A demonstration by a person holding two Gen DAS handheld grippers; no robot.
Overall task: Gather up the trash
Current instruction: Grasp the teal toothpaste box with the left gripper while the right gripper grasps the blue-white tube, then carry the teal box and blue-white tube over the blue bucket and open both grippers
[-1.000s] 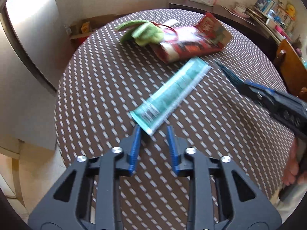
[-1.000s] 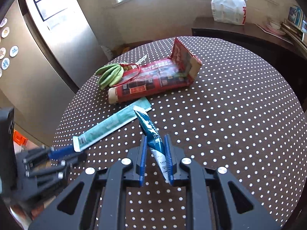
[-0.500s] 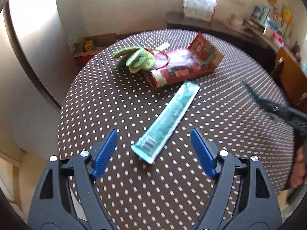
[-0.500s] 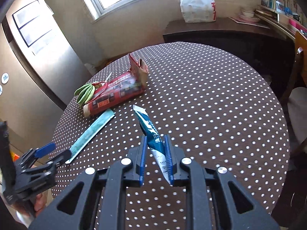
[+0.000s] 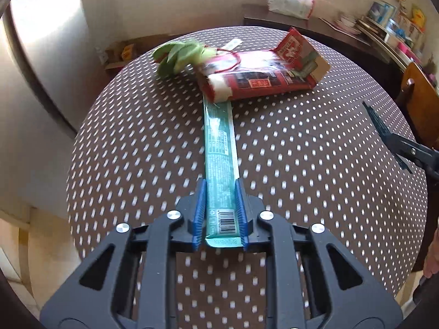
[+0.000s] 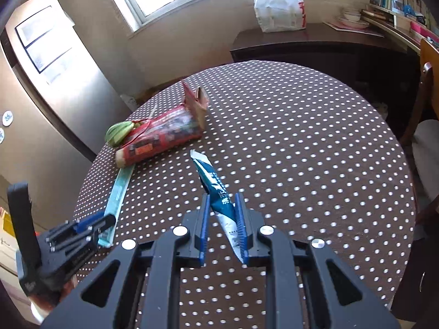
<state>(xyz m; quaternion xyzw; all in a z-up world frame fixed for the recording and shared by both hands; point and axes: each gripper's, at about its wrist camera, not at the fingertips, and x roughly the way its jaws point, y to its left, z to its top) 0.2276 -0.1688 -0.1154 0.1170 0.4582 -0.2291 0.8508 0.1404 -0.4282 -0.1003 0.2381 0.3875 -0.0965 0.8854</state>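
A long teal wrapper (image 5: 220, 148) lies on the round brown dotted table (image 5: 315, 164); its near end sits between the fingers of my left gripper (image 5: 219, 192), which is shut on it. The wrapper also shows in the right wrist view (image 6: 118, 189), with the left gripper (image 6: 105, 220) at its near end. My right gripper (image 6: 221, 201) is shut on a dark blue and white wrapper (image 6: 212, 183) and holds it above the table. A red package (image 5: 263, 78) with a torn open end lies beyond the teal wrapper, next to a green leafy piece (image 5: 178, 54).
A white plastic bag (image 6: 279, 5) stands on a dark sideboard behind the table. A steel fridge (image 6: 63, 87) stands at the left. A wooden chair (image 6: 428, 104) is at the right. Cluttered shelves (image 5: 395, 35) run along the right wall.
My left gripper opened wide, moved forward over the near end of the teal wrapper and closed on it. My right gripper keeps its hold on the blue wrapper and has drawn back.
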